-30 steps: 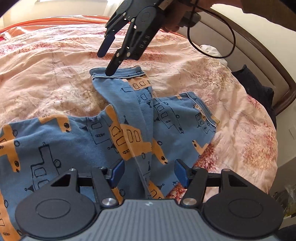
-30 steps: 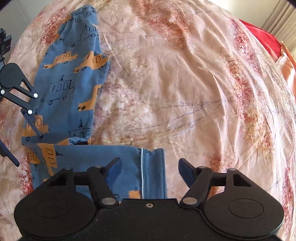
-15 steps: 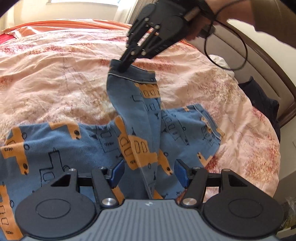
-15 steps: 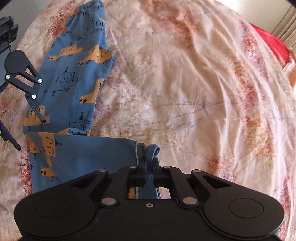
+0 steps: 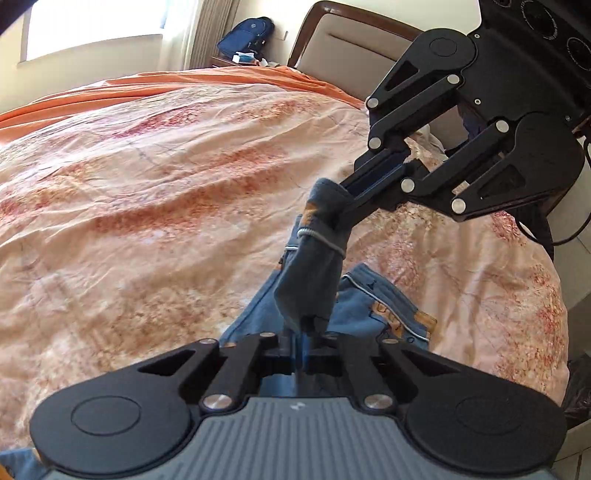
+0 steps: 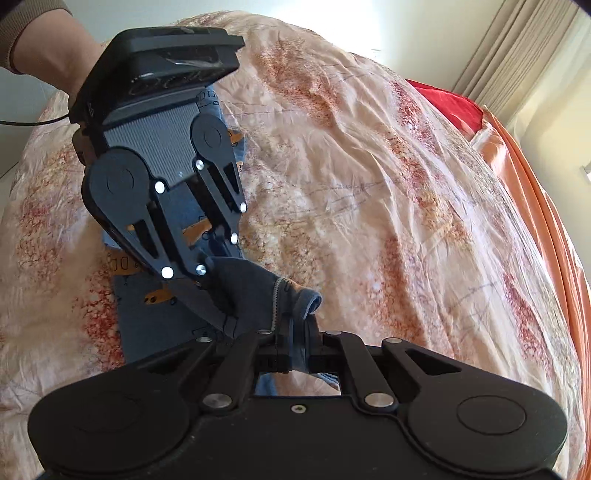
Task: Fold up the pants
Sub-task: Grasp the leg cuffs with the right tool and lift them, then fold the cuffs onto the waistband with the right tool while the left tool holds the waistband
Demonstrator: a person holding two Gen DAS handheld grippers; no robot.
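The blue pants (image 5: 314,280) with orange vehicle prints lie on the bed, one leg lifted. My left gripper (image 5: 301,349) is shut on the lifted leg's fabric. My right gripper (image 6: 297,349) is shut on the leg's cuff (image 6: 295,295). In the left wrist view the right gripper (image 5: 341,206) pinches the cuff just above and ahead of my left one. In the right wrist view the left gripper (image 6: 207,280) holds the same bunched leg close to the left. The rest of the pants (image 6: 147,314) lie flat below.
The peach floral bedspread (image 5: 147,184) covers the bed, with an orange blanket (image 5: 184,81) at the far side. A wooden headboard (image 5: 351,33) and a dark backpack (image 5: 245,31) stand behind. A red pillow (image 6: 447,103) lies by the curtain.
My left gripper has shut on the pant leg. My right gripper, shut on the cuff since half a second ago, has carried it up and over toward the left gripper.
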